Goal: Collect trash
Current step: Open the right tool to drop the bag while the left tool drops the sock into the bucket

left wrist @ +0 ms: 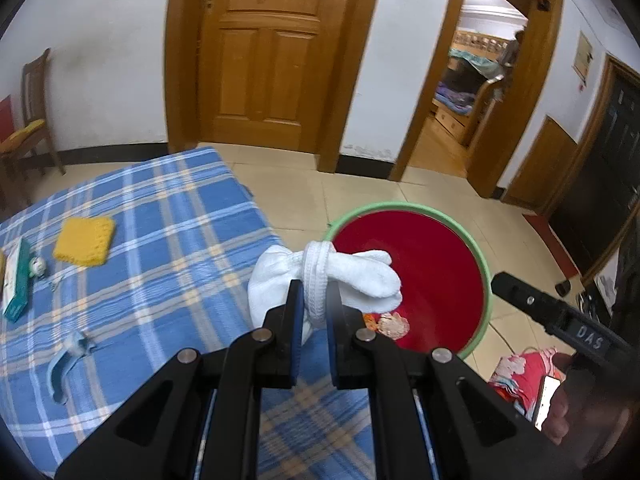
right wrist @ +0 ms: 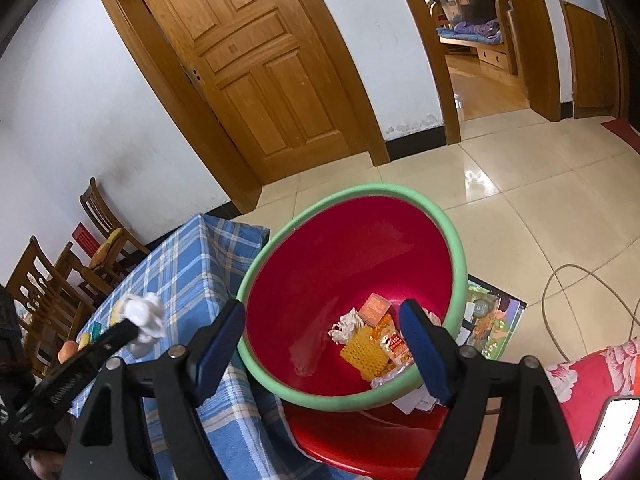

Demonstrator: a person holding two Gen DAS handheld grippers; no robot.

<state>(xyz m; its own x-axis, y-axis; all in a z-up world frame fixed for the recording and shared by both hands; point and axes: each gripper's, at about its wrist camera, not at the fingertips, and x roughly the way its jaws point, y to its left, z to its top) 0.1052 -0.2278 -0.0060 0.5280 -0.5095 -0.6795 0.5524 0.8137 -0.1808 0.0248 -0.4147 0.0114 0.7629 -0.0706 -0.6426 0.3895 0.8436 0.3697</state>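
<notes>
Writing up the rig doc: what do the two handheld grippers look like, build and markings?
Both match: the left gripper and right gripper have matte black angular plastic linkage arms with round silver pivot pins and flat dark blue pads lining the fingers. The right gripper's finger, seen from the left camera, has a small plate lettered DAS. No cables or sleeves visible.

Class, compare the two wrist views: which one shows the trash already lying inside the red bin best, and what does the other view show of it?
The right wrist view: it looks down into the red bin, showing the trash on its bottom, including a yellow mesh piece, packets and crumpled paper. The left wrist view shows only a scrap, mostly hidden behind the left gripper and its white cloth bundle.
</notes>
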